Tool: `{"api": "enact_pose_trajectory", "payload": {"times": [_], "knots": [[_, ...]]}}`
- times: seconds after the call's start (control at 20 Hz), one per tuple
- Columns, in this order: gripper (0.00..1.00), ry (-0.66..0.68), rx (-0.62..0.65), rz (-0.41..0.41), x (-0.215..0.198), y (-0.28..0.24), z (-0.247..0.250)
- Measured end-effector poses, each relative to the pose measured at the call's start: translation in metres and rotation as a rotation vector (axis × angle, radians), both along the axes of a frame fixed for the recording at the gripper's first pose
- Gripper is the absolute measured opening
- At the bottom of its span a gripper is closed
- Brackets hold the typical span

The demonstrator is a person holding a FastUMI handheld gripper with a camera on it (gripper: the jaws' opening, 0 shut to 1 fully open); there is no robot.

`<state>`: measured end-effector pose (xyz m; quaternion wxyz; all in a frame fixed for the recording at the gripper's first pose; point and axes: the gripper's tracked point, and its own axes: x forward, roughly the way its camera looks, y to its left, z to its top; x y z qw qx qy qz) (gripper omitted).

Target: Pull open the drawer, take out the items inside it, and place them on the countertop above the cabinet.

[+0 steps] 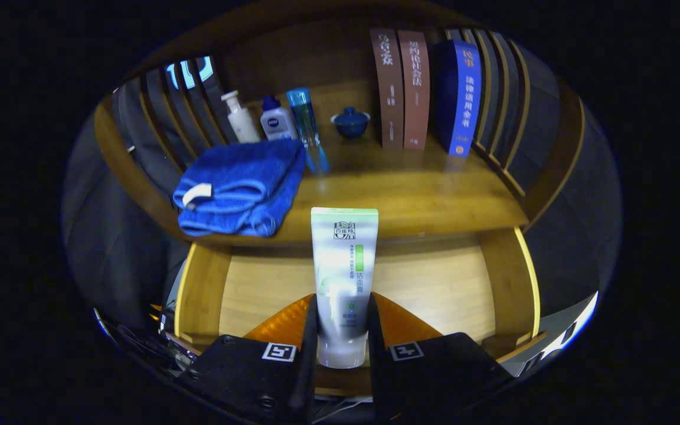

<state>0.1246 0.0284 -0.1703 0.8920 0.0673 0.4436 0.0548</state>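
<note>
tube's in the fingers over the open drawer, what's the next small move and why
Probably carry it forward onto the bare wooden countertop and set it down. The gripper is shut on the white squeeze tube with the green end, held upright above the open wooden drawer. The folded blue towel fills the countertop's left part, so the open patch beyond the tube looks safer.

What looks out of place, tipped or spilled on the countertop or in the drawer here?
Nothing stands out. The gripper holds the tube over the open drawer; on the countertop the towel lies folded, while bottles and books stand upright.
</note>
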Motion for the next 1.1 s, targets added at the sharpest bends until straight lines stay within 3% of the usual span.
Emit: {"api": "enact_pose_trajectory", "payload": {"times": [0.35, 0.8, 0.85, 1.05, 1.1], "knots": [[0.43, 0.016, -0.027, 0.03, 0.109, 0.012, 0.006], [0.45, 0.141, -0.07, 0.024, 0.158, 0.015, -0.045], [0.48, 0.14, -0.058, 0.022, 0.159, 0.016, -0.046], [1.0, 0.106, -0.072, 0.011, 0.164, 0.011, -0.044], [1.0, 0.101, -0.071, 0.01, 0.163, 0.01, -0.037]]}}
